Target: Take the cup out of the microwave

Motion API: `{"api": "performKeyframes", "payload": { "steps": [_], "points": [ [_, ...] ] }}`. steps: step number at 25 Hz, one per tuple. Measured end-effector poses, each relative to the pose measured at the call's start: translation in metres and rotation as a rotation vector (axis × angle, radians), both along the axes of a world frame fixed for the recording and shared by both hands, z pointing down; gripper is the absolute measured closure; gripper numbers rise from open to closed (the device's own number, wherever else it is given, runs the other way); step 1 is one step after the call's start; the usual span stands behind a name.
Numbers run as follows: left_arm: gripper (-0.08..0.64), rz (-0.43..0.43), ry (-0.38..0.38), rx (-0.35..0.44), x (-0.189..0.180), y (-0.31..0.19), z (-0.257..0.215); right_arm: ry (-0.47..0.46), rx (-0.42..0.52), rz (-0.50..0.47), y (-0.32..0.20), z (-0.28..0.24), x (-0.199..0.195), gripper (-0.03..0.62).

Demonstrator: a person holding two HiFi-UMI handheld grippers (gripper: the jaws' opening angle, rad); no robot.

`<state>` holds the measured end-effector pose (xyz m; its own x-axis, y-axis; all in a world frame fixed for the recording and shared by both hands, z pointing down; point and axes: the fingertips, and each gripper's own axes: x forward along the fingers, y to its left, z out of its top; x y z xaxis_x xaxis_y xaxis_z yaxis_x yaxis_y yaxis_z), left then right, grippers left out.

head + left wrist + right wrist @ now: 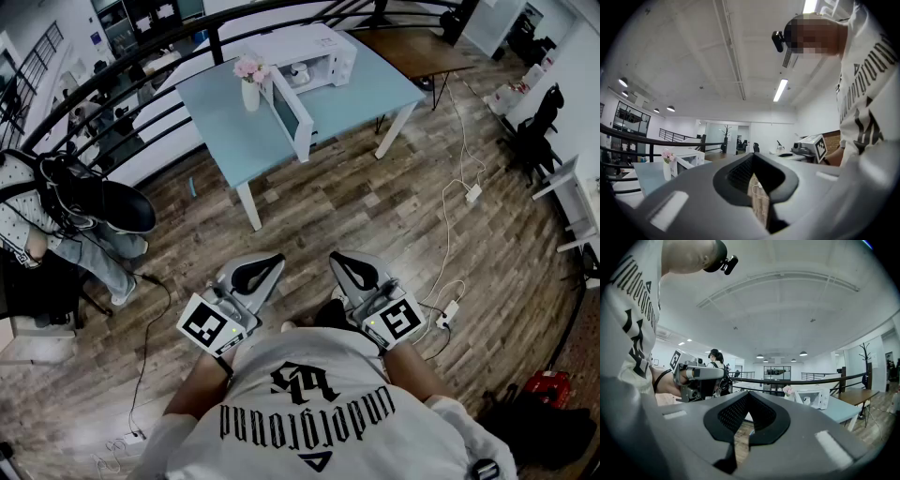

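Microwave (319,52), door (289,117) open, well ahead; left gripper (272,262) and right gripper (339,259) both closed, empty.

We can read only 1 word: "underground", in black blackletter across the white shirt (319,412), and in the head view it stands upside down. Beyond the word, toward the shirt's lower edge, sits a black emblem of tangled letters that we cannot make out. On the word's other side is 1 small black triangle. The 2 gripper views catch only slices of that lettering. Just ahead of the shirt, the left gripper's cube (208,326) and the right gripper's cube (401,322) each show 1 black-and-white square marker.
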<state>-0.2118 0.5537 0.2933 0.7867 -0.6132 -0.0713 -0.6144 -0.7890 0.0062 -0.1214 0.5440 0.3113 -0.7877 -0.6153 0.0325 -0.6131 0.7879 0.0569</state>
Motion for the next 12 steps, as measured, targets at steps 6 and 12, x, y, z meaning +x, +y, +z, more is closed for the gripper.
{"api": "performKeyframes", "payload": {
  "steps": [6, 12],
  "points": [
    [0.511, 0.006, -0.007, -0.012, 0.016, -0.017, 0.004, -0.03, 0.011, -0.001, -0.014, -0.004, 0.015, 0.589],
    [0.509, 0.013, -0.013, -0.041, 0.043, -0.053, 0.012, -0.036, -0.005, 0.005, -0.049, 0.001, 0.044, 0.589]
  ]
}}
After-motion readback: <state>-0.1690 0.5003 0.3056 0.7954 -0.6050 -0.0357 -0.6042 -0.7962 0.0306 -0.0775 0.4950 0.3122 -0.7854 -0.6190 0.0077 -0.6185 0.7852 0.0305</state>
